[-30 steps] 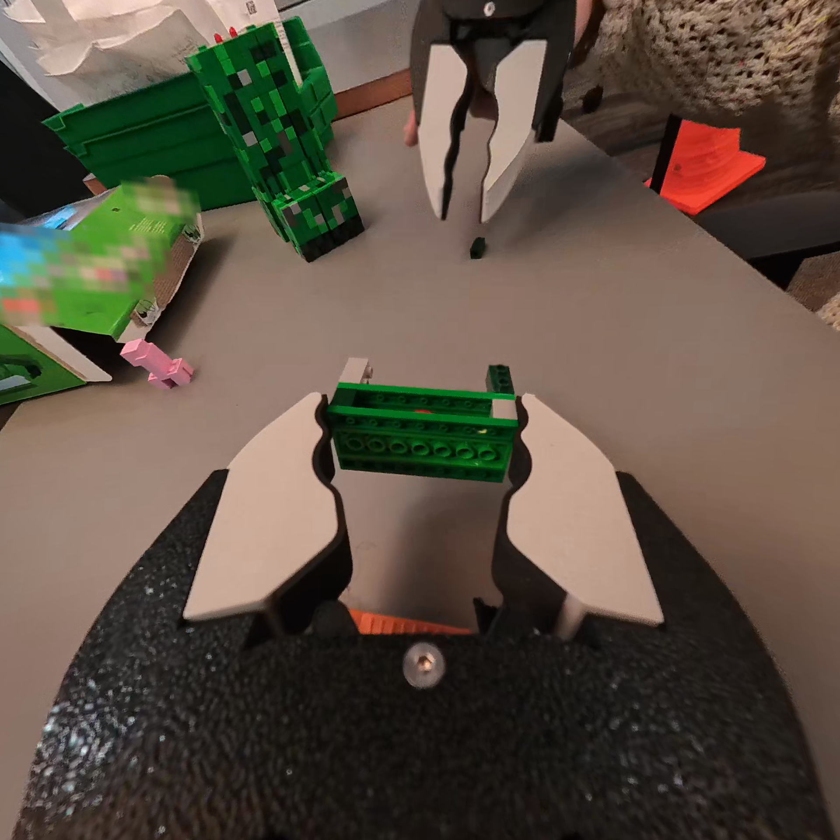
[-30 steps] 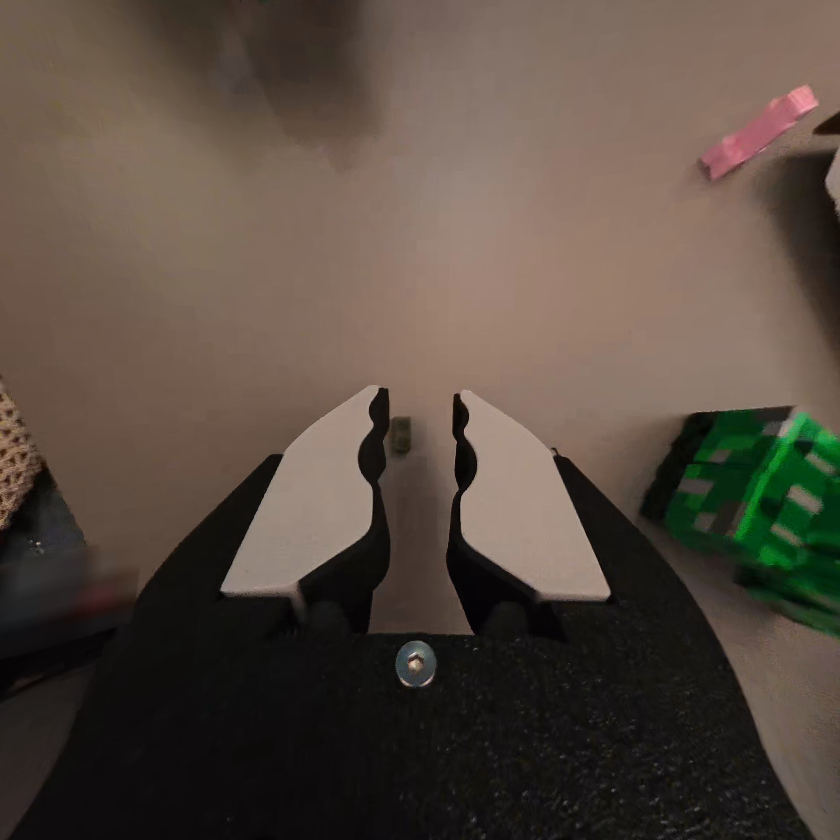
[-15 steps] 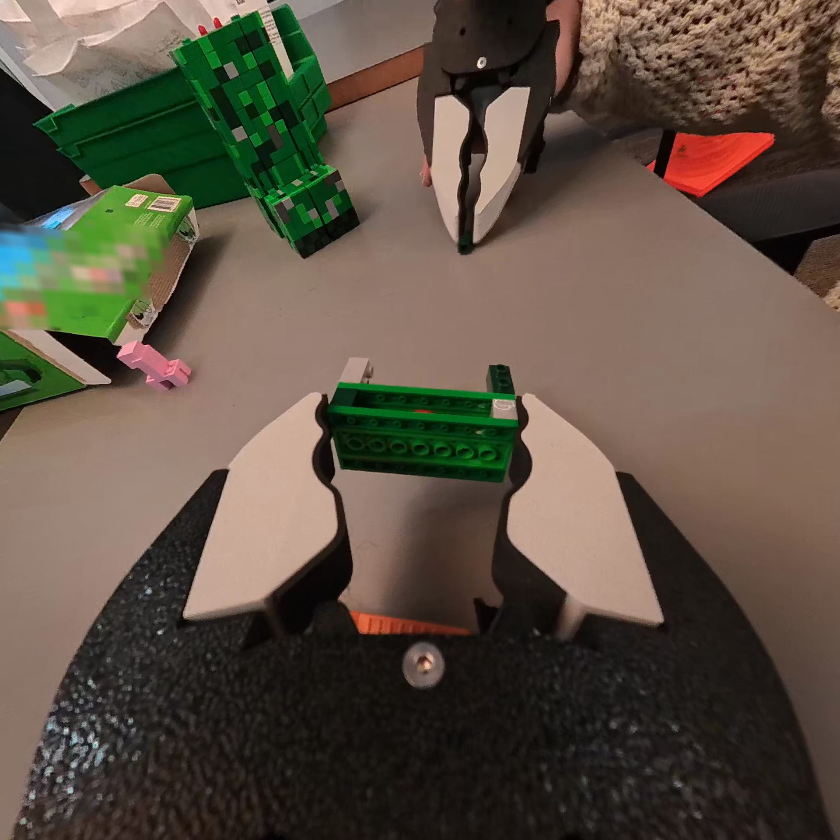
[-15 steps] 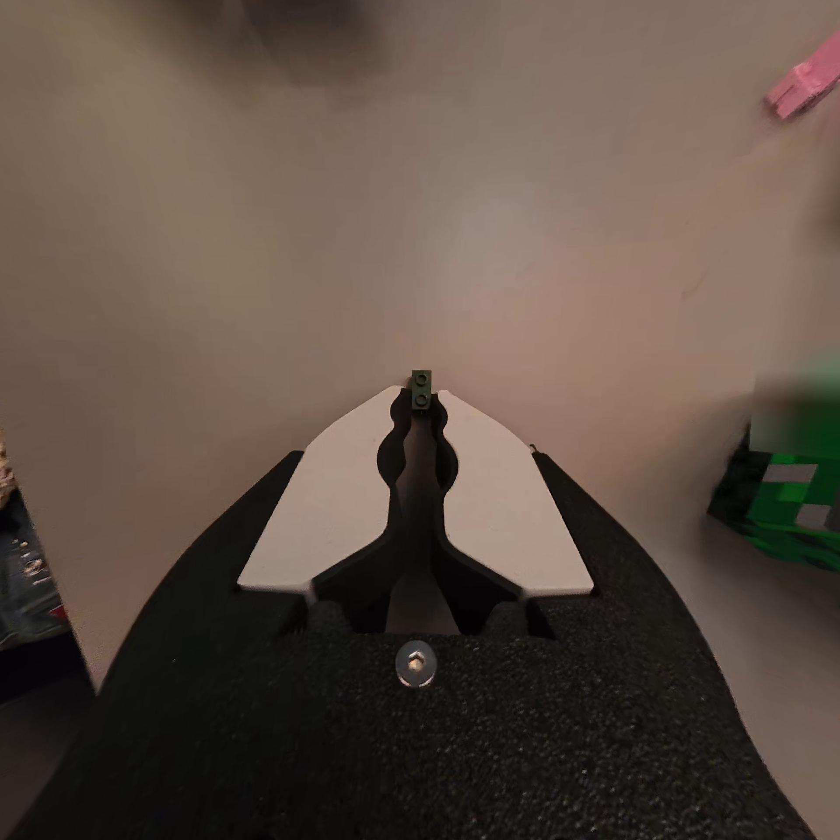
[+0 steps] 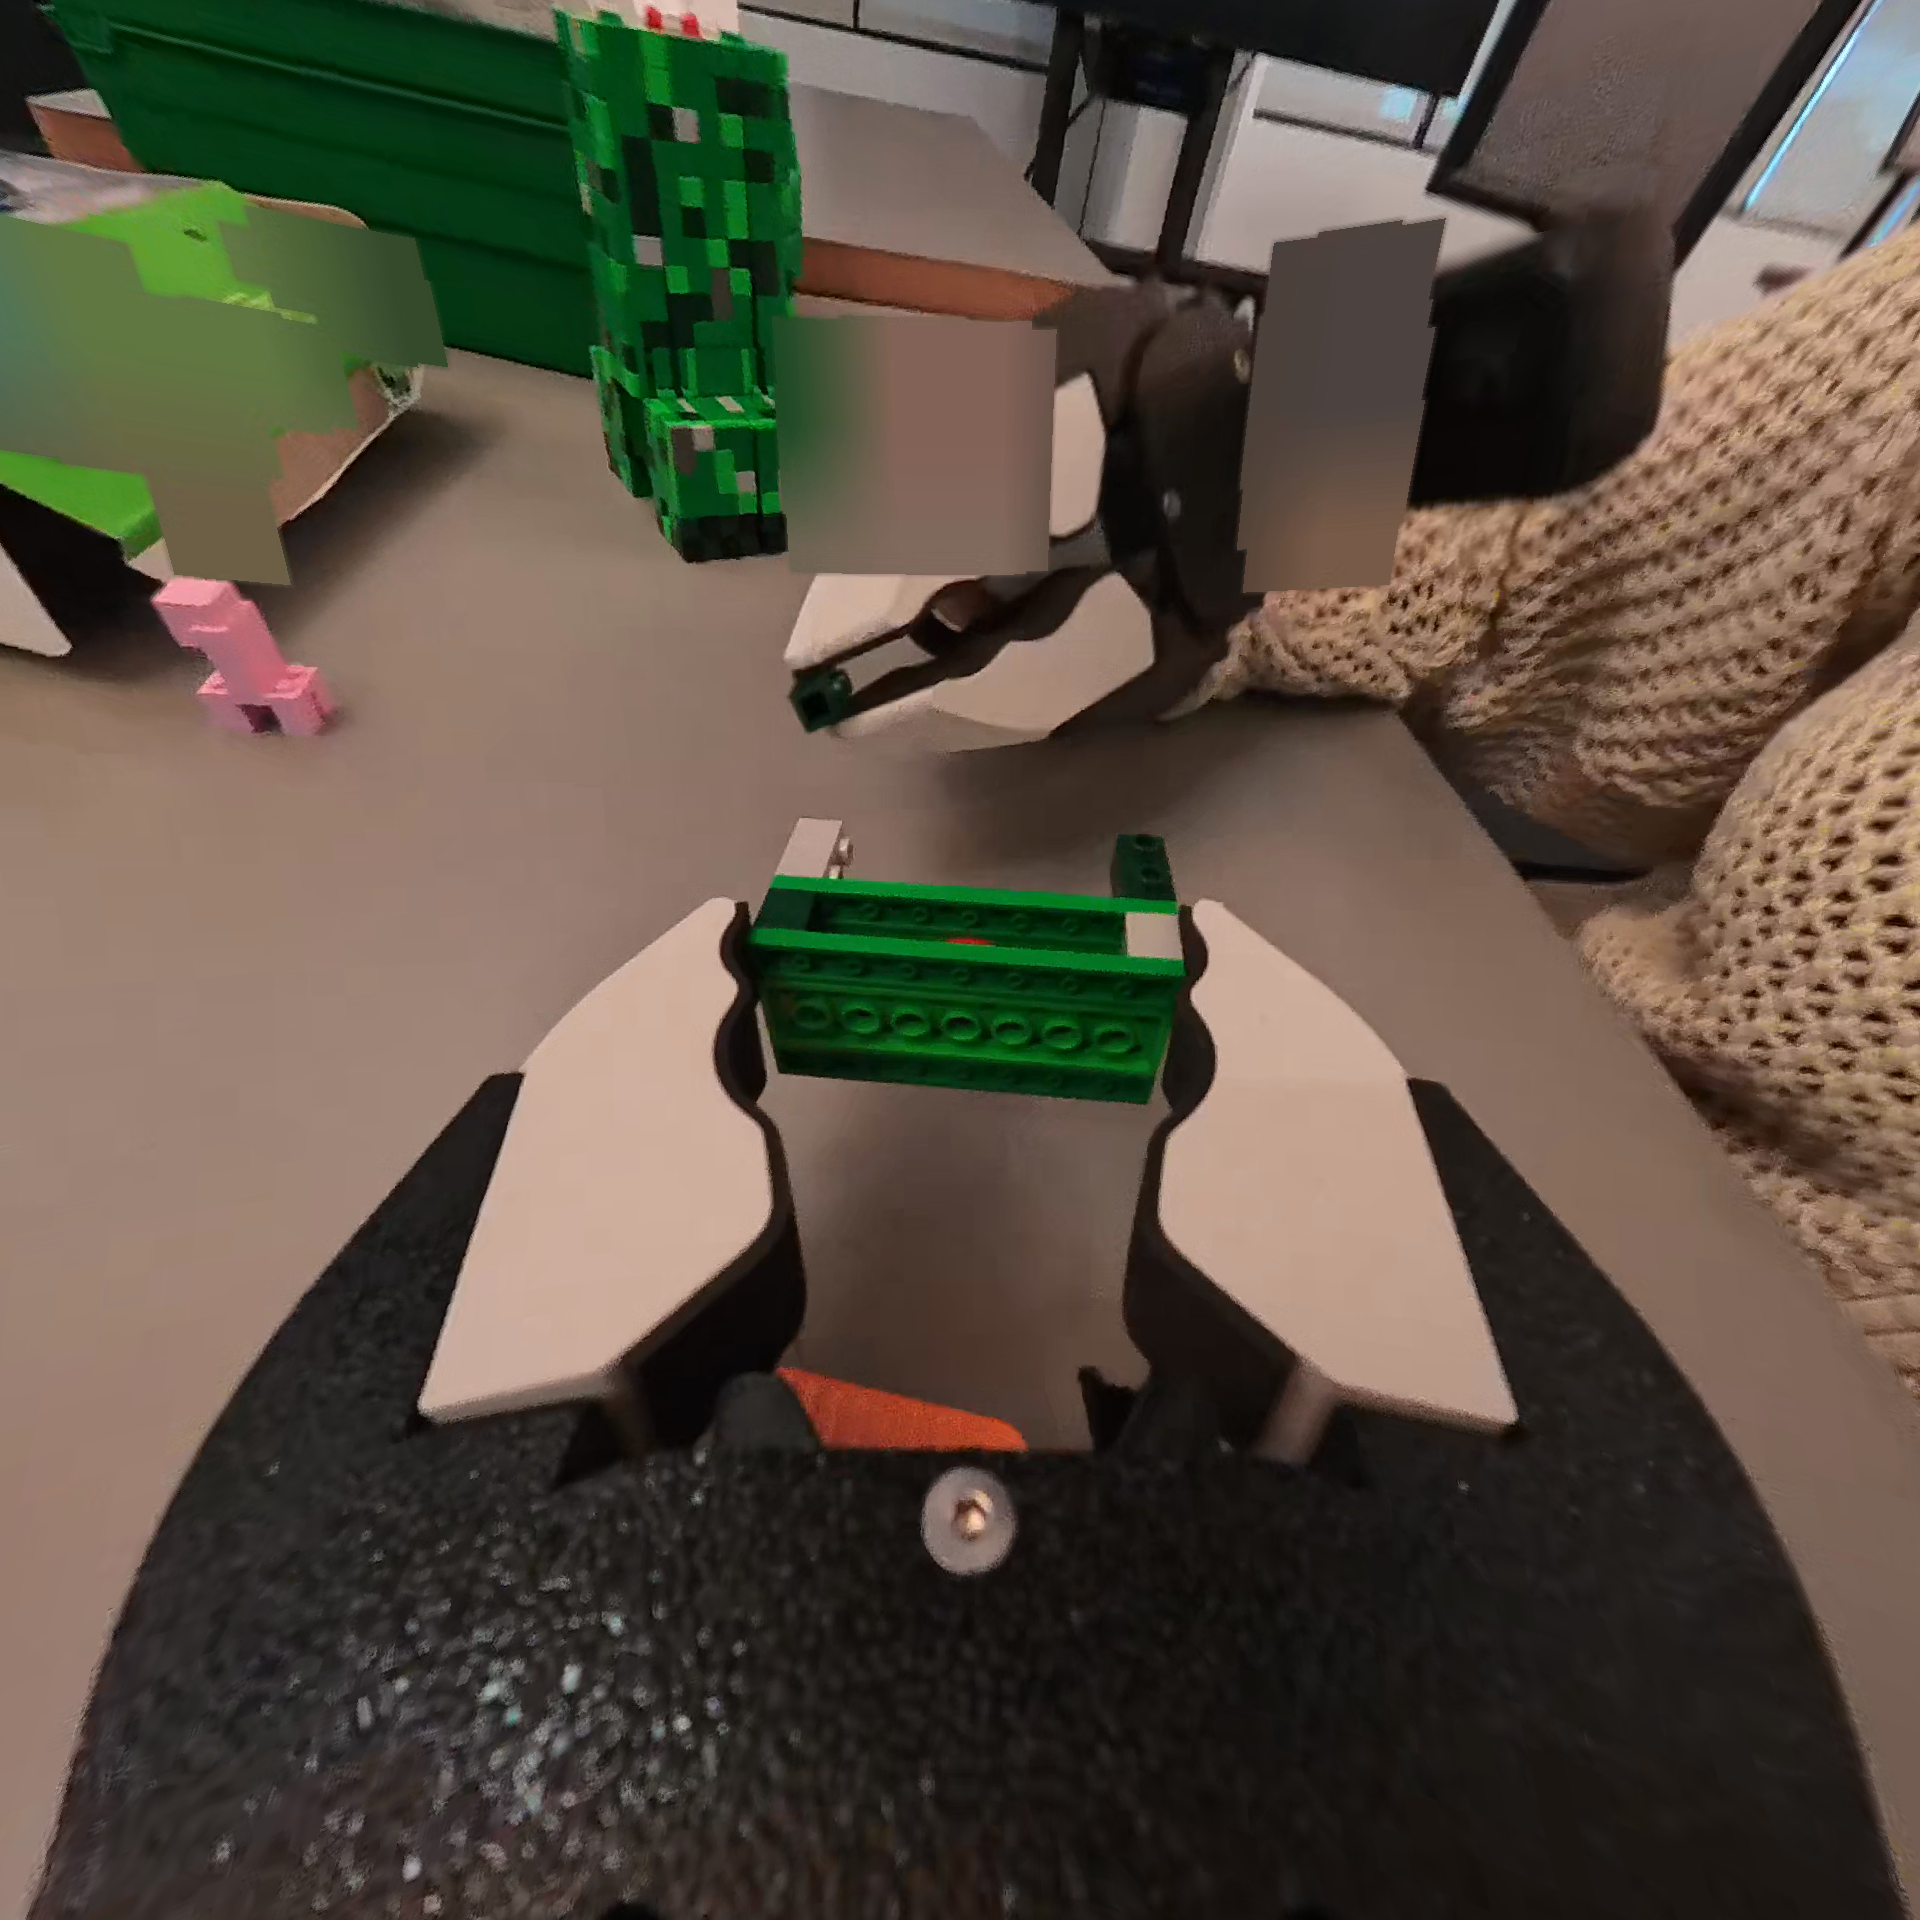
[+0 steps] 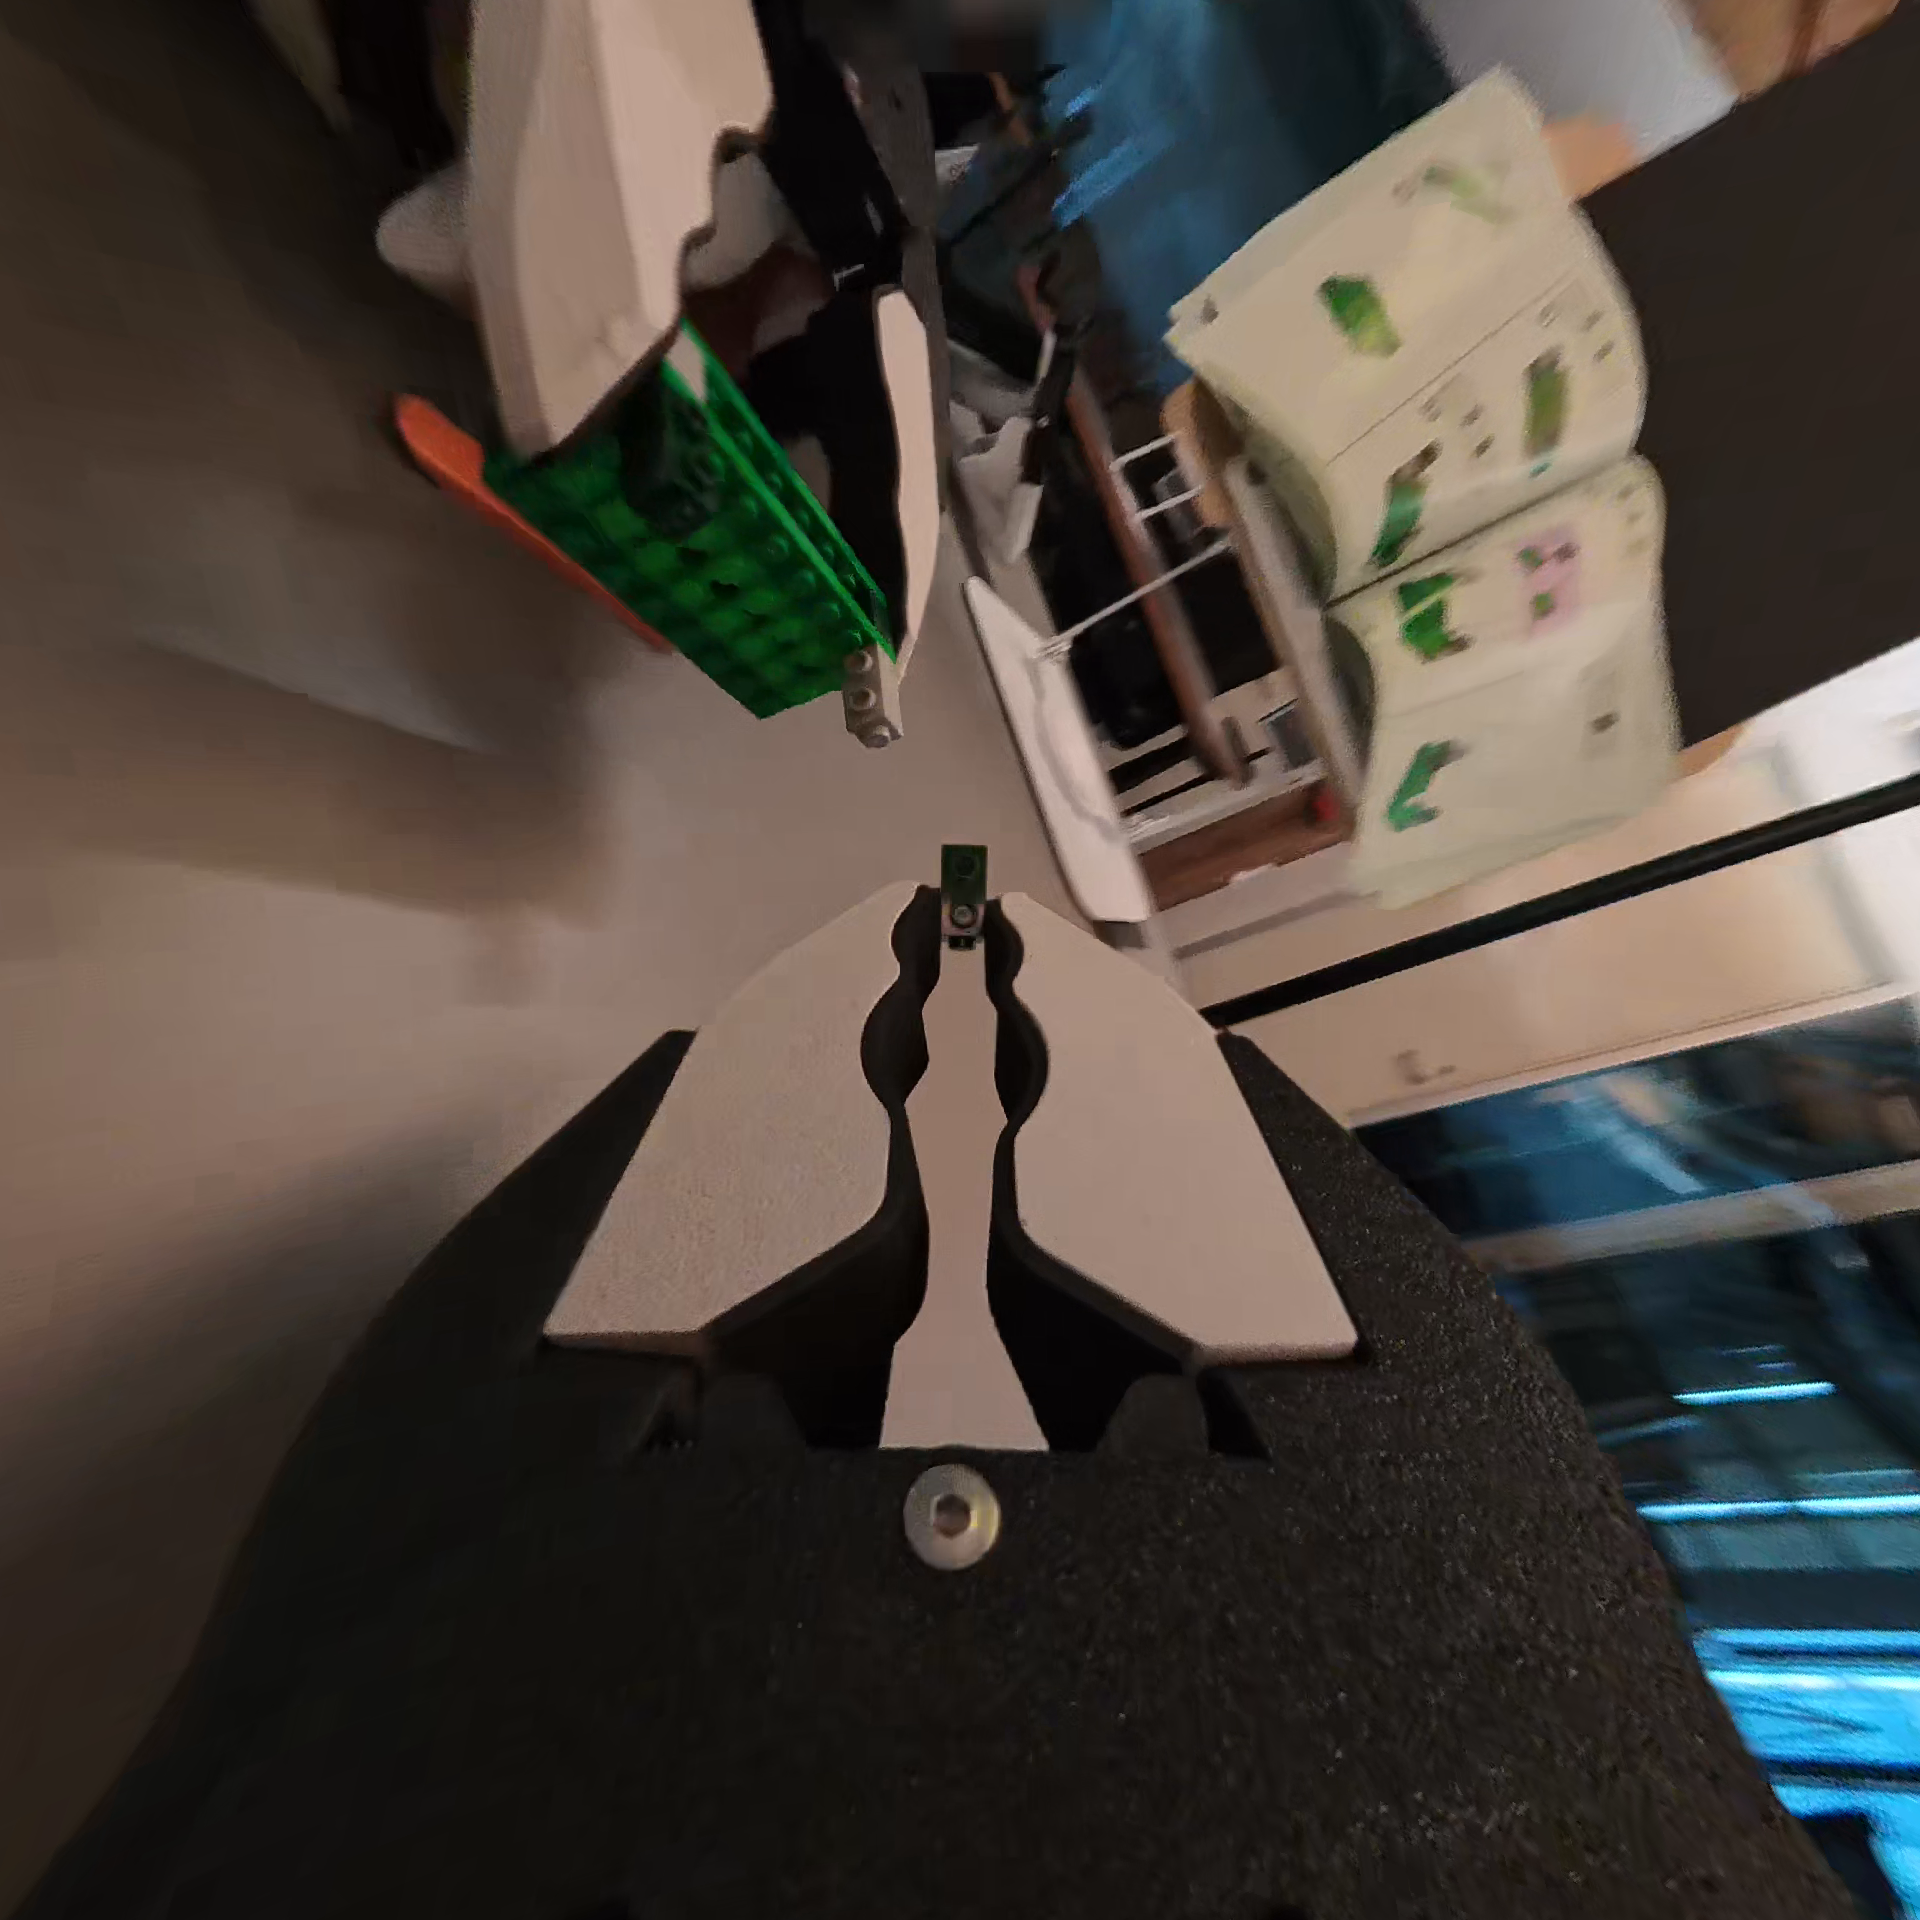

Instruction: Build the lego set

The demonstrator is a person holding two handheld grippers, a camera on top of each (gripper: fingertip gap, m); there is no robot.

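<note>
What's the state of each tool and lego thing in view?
Left tool: shut on green assembly, held above the table.
Right tool: shut on small dark brick, lifted.
Green figure: upright on table.
Pink figure: on table, untouched.

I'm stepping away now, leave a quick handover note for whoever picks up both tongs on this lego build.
Left tongs: shut on the green brick assembly, held above the grey table.
Right tongs: shut on a small dark green piece at the tips, lifted off the table and facing the assembly.
Nearby: finished green creeper figure, pink pig piece, instruction booklet.
Done: small piece picked up.
Left: press it onto the assembly; I can't tell which spot, so check the booklet.
</note>
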